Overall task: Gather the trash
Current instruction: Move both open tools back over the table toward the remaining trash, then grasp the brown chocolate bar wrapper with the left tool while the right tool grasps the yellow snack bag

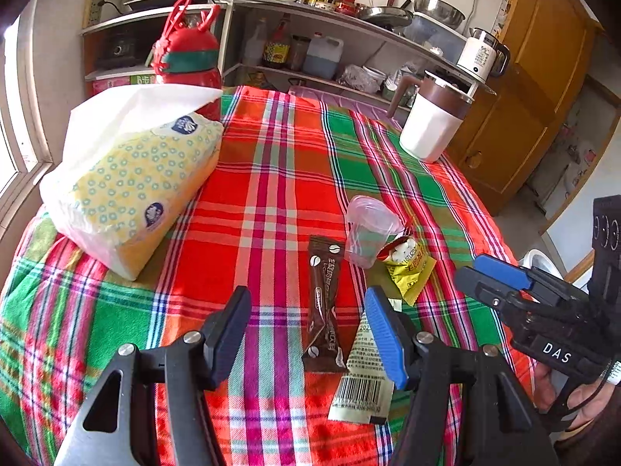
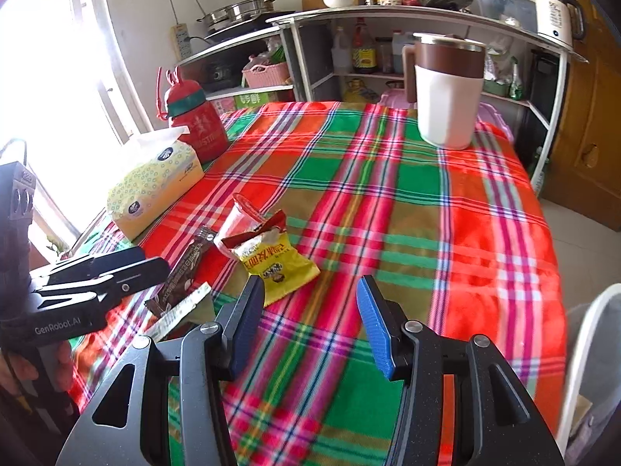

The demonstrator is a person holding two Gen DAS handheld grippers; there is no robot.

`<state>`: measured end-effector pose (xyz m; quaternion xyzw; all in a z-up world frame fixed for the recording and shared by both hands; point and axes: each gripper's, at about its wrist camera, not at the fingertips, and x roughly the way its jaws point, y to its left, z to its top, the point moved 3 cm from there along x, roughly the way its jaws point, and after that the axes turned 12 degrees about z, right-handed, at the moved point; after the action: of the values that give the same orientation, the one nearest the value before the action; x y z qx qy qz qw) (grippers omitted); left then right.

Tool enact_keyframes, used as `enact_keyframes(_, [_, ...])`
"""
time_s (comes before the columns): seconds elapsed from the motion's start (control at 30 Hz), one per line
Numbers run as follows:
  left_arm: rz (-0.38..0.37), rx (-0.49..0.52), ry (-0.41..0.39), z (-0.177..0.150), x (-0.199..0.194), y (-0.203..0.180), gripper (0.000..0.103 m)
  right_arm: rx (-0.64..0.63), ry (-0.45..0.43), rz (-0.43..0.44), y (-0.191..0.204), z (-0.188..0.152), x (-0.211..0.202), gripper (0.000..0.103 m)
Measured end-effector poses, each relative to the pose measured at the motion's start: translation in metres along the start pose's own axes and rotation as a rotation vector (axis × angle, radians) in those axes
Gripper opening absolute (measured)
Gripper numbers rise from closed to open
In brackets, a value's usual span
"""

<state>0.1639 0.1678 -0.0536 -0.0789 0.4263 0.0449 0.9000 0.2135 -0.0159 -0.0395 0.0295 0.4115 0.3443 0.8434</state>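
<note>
Both jaws open, empty: left gripper (image 1: pixel 308 334) over brown sachet (image 1: pixel 325 303), right gripper (image 2: pixel 310 322) beside yellow wrapper (image 2: pixel 279 268), mid-desk (image 2: pixel 427 213).

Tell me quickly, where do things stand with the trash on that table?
Left gripper open, empty, over brown sachet. Right gripper open, empty, near yellow snack bag. Plastic cup, pale packet still on the cloth. Nothing in the way.
</note>
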Motion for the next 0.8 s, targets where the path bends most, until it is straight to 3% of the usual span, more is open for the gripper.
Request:
enact_keyframes(0.27, [-0.001, 0.025, 0.050, 0.000, 0.020, -0.002, 0.062, -0.008, 0.025, 0.039, 0.002, 0.007, 0.019, 0.056])
enact_keyframes(0.47, [0.013, 0.022, 0.048, 0.003, 0.024, 0.001, 0.052, -0.007, 0.036, 0.075, 0.003, 0.014, 0.028, 0.057])
enact_keyframes(0.8, [0.037, 0.058, 0.037, 0.005, 0.026, -0.003, 0.052, 0.001, 0.070, 0.094, 0.002, 0.014, 0.045, 0.058])
